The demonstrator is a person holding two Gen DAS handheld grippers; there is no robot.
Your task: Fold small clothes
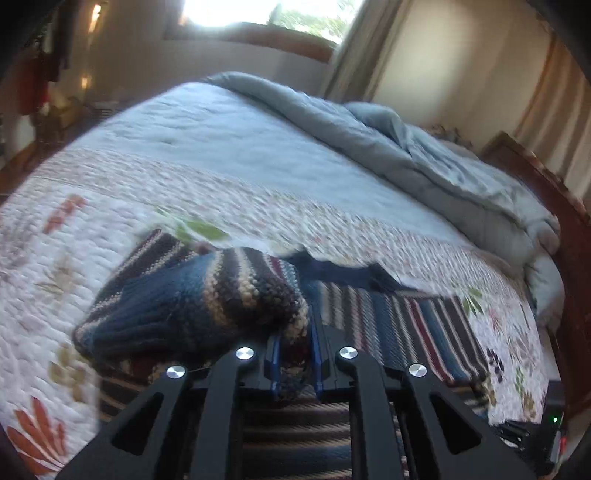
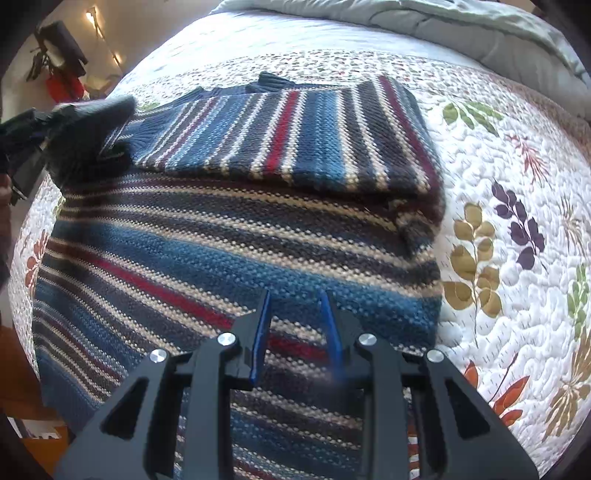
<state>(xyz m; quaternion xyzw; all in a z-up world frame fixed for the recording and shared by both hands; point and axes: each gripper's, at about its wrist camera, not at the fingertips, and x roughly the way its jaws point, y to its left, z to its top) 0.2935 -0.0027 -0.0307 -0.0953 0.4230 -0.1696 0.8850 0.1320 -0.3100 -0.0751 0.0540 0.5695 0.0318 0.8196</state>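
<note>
A striped knit sweater (image 2: 236,236), blue, dark, cream and red, lies on the quilted bed. One sleeve is folded across its upper part (image 2: 295,136). My left gripper (image 1: 295,354) is shut on a bunched sleeve of the sweater (image 1: 199,295) and holds it lifted above the sweater body (image 1: 399,317). It also shows in the right wrist view (image 2: 74,140) at the sweater's left edge, blurred. My right gripper (image 2: 295,328) is open and empty, just above the sweater's lower part.
The floral white quilt (image 2: 517,229) covers the bed around the sweater. A grey-blue duvet (image 1: 406,147) is bunched along the far side. A wooden bed frame (image 1: 569,258) stands at the right. A window (image 1: 258,14) is behind the bed.
</note>
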